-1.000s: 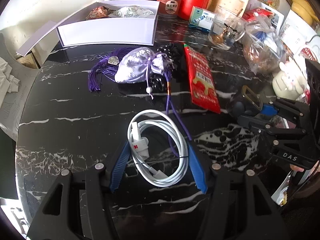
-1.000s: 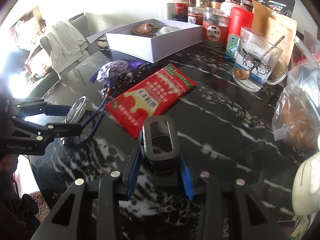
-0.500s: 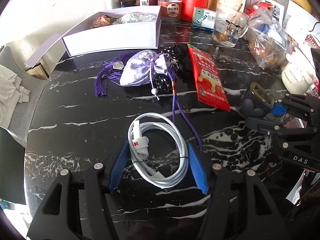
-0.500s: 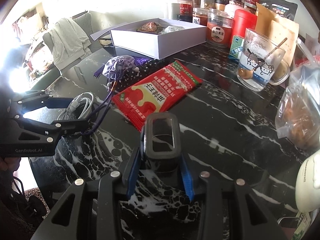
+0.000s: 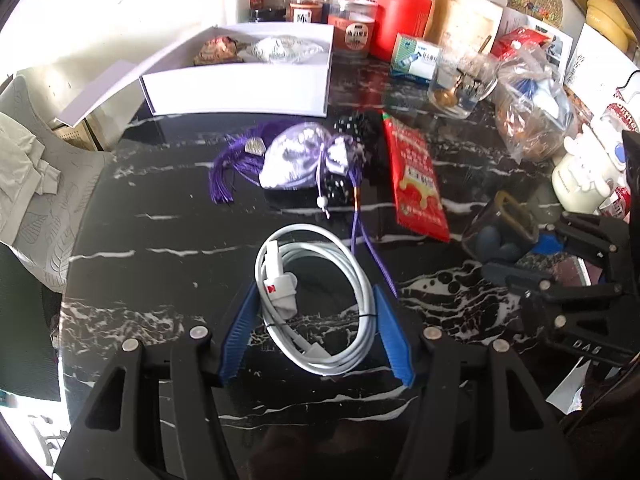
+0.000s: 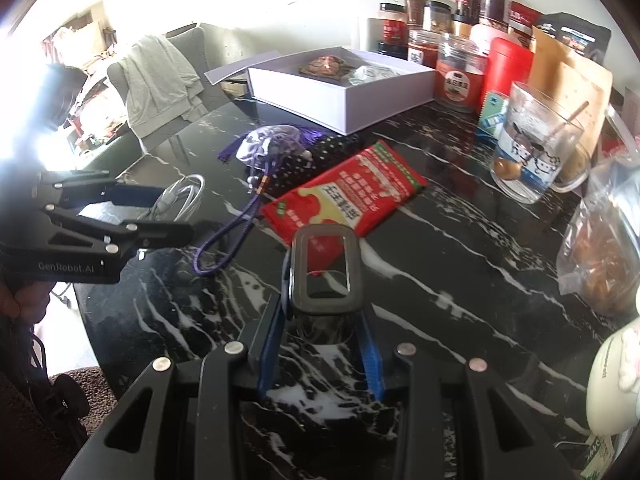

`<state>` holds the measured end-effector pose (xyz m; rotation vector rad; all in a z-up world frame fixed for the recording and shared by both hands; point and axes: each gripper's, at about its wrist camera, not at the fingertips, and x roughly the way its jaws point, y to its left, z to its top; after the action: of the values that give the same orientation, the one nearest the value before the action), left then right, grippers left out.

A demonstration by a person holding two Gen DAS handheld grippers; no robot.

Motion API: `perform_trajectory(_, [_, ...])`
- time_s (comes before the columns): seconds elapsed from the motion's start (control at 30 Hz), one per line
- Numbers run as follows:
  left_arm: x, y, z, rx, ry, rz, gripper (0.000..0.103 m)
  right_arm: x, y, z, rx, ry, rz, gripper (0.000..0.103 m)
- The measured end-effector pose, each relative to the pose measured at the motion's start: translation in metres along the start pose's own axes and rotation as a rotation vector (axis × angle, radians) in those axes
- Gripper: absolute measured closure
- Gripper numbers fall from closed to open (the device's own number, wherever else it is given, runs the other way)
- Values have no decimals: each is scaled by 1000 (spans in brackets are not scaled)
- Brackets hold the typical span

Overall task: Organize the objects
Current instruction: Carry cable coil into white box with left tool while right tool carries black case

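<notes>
My left gripper is shut on a coiled white cable and holds it above the black marble table. My right gripper is shut on a dark case with a rectangular opening, also raised; it shows in the left wrist view. A purple satin pouch with tassel lies on a black dotted cloth. A red snack packet lies beside it. An open white box with two items stands at the back.
Jars, a red canister, a glass mug with a spoon, a plastic bag of snacks and a white figurine crowd the back and right. A chair with grey clothes stands beyond the table's left edge.
Both grippers have risen and pulled back with their loads; the table objects look smaller and farther. The cable and the dark case stay gripped.
</notes>
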<state>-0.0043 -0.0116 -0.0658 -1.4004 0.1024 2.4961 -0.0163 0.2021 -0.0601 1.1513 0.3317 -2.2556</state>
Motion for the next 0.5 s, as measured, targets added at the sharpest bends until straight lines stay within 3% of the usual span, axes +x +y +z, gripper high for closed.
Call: perform_trajectory(0.5, [-44,-5,27,48,-80,59,46,-25,18,27,-77,-46,6,67])
